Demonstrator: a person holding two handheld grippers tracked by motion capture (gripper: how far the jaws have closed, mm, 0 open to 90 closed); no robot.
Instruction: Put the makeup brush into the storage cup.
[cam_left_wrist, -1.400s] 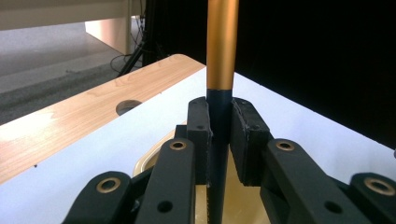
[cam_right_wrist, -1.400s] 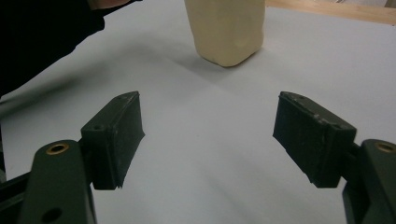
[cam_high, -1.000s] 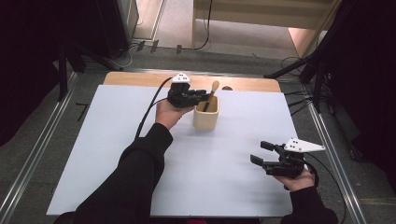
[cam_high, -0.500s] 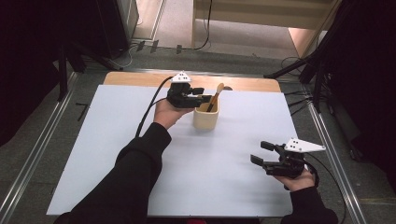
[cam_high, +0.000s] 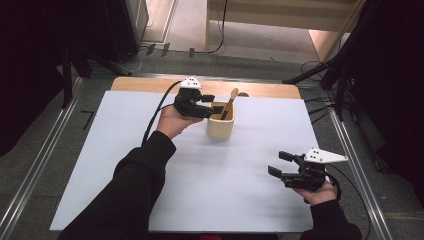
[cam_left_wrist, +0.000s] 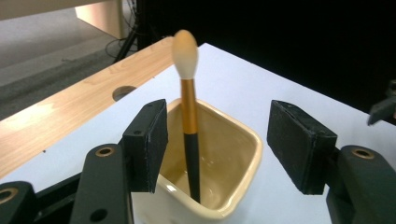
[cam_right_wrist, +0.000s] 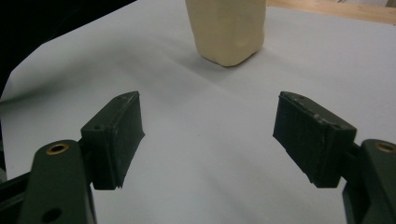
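Cream ceramic cup (cam_high: 220, 126), square with rounded corners, stands upright on the white sheet (cam_high: 125, 150) covering the worktop, near the far edge and about midway along it. A makeup brush (cam_high: 229, 103) stands inside it, leaning slightly, black handle down, gold ferrule and pale bristle tip above the rim. The left hand-held gripper (cam_high: 210, 105) sits at the cup's near-left rim; in the left gripper view its jaws are spread wide, one pad just beside the cup wall, the other out past the opposite side, with the brush (cam_left_wrist: 189, 107) between them and not pinched. Contact between pad and cup (cam_left_wrist: 219, 186) cannot be confirmed. The right hand-held gripper (cam_high: 280, 164) is held low over the sheet near the near-right corner, well apart from the cup, jaws spread and holding nothing. In its own view the cup (cam_right_wrist: 227, 29) stands ahead.
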